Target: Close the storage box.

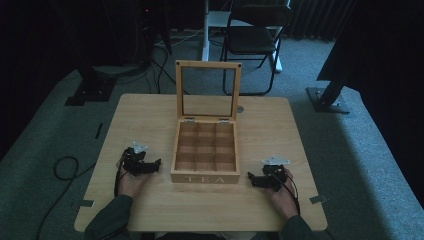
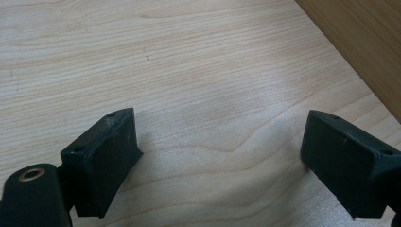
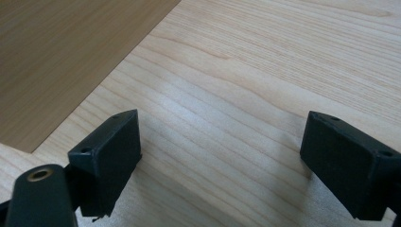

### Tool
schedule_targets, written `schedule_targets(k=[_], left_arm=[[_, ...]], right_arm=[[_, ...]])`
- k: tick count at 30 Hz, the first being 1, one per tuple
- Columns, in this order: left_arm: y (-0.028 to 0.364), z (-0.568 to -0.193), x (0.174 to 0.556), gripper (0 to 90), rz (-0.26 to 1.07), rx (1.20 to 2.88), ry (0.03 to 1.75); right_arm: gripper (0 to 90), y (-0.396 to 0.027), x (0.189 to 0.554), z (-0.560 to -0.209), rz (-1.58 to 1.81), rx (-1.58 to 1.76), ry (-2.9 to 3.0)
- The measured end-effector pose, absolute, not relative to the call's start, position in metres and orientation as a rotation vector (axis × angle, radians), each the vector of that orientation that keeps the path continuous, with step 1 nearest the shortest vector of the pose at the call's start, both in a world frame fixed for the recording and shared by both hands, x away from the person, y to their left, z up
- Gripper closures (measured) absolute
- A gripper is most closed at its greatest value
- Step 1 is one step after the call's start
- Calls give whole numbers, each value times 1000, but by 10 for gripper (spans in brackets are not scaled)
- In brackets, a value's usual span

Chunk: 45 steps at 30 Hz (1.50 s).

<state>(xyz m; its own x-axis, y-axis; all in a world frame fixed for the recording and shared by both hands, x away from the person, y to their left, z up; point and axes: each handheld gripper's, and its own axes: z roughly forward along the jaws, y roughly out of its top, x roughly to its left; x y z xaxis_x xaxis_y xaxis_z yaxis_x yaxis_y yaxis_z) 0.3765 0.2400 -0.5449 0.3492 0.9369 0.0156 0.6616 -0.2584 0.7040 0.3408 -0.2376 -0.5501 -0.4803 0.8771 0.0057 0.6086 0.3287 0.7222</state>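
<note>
A wooden tea box [image 1: 205, 150] sits mid-table w/ its glass-paned lid [image 1: 208, 90] swung up and standing about upright at the back, so the 9 compartments, 3 by 3, are open to reach from the person's side. All 9 look bare as far as I can tell from the high view; light's dim, so a flat thing at the bottom could be missed. "TEA" is printed on the front wall, facing the person.

The person rests both hands on the table [image 1: 150, 210], 1 at each side of the box, roughly level w/ its front. The left gripper [image 1: 156, 165] lies just beside the box's left wall, tips pointing in toward it; jaws spread wide, nothing between them, bare tabletop [image 2: 208, 94] under them. In the left gripper view the box wall [image 2: 364, 42] cuts the top right corner, close but apart from the jaws.

The right gripper [image 1: 253, 179] mirrors that near the box's right front corner, jaws also spread, nothing pinched. The box side [image 3: 66, 56] fills the upper left of the right gripper view, not touched.

My read: this is a ready stance, both tools parked flanking the box, so either can go for the lid or a compartment. Symmetric placement prob keeps the box steady btwn them if 1 pushes. No other loose things on the table that I can make out.
</note>
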Motion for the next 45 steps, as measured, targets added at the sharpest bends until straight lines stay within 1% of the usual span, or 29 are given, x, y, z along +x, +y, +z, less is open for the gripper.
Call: schedule_targets(k=[5,7,9,15,18,23,27,35,45], left_arm=[[241,-545,377,120,592,2010,1388],[243,-545,377,147,598,2002,1396],[244,-545,378,156,602,1999,1399],[246,-545,381,159,602,1995,1401],[248,-544,384,195,602,1994,1398],[252,-540,393,218,550,1978,1425],[256,-537,400,238,533,1968,1446],[259,-522,405,248,537,1956,1420],[258,-487,417,248,549,1973,1334]], right_arm=[[128,-239,341,-550,953,1304,2221],[129,-239,341,-550,954,1300,2224],[129,-238,341,-550,956,1296,2227],[129,-238,341,-550,956,1297,2227],[129,-238,341,-550,956,1298,2226],[137,-239,339,-550,956,1300,2221],[137,-239,338,-550,956,1301,2220],[137,-239,337,-550,956,1299,2220],[137,-239,336,-550,957,1300,2221]])
